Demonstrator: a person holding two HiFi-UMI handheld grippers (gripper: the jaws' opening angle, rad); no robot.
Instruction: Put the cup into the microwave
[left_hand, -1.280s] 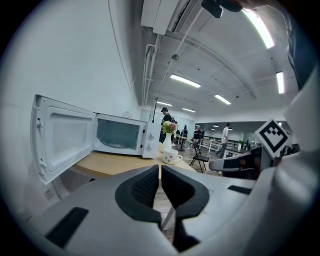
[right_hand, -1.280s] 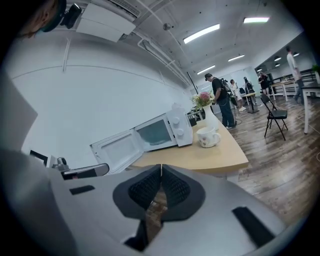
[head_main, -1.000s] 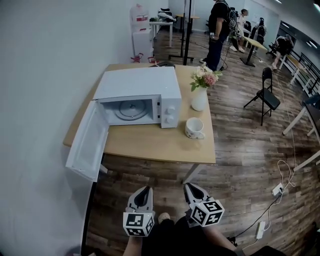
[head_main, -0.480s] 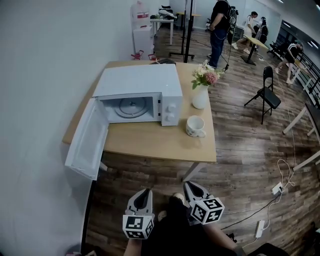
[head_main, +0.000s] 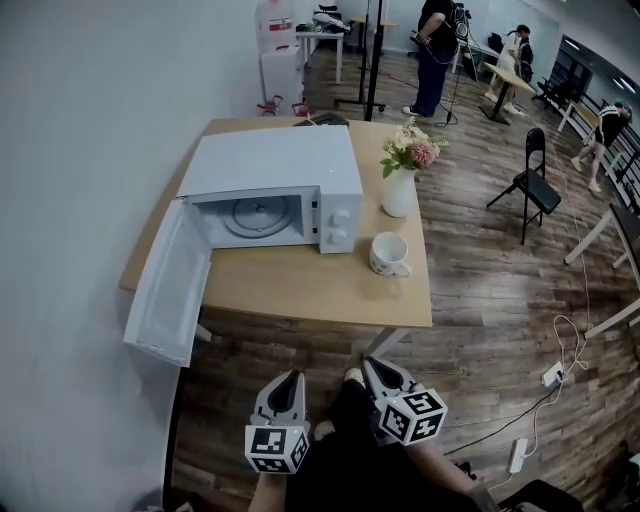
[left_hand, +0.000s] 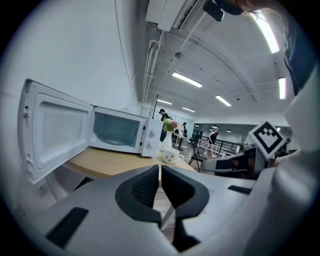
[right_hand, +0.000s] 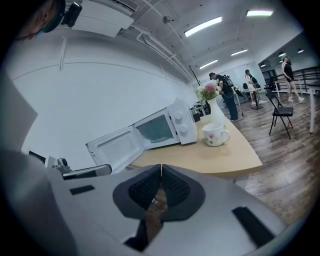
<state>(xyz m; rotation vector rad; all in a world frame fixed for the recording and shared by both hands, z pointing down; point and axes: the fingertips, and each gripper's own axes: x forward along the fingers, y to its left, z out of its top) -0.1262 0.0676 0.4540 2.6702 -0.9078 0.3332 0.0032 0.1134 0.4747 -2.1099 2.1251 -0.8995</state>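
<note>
Head view: cup (head_main: 388, 255) stands on the surface (head_main: 300, 290), at 4 o'clock of the open microwave (head_main: 270, 185).
Left gripper view: left gripper (left_hand: 159, 168) jaws clenched, empty. Right gripper view: right gripper (right_hand: 161, 166) jaws clenched on nothing, cup at 2 o'clock.

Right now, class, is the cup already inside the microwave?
No, the cup stands on the table, outside the open microwave and to its right.

left tool (left_hand: 160, 169) jaws together, empty, microwave (left_hand: 119, 133) with door (left_hand: 57, 127) wide open, cup (left_hand: 171, 156) just right of it on bench (left_hand: 107, 161)
</note>
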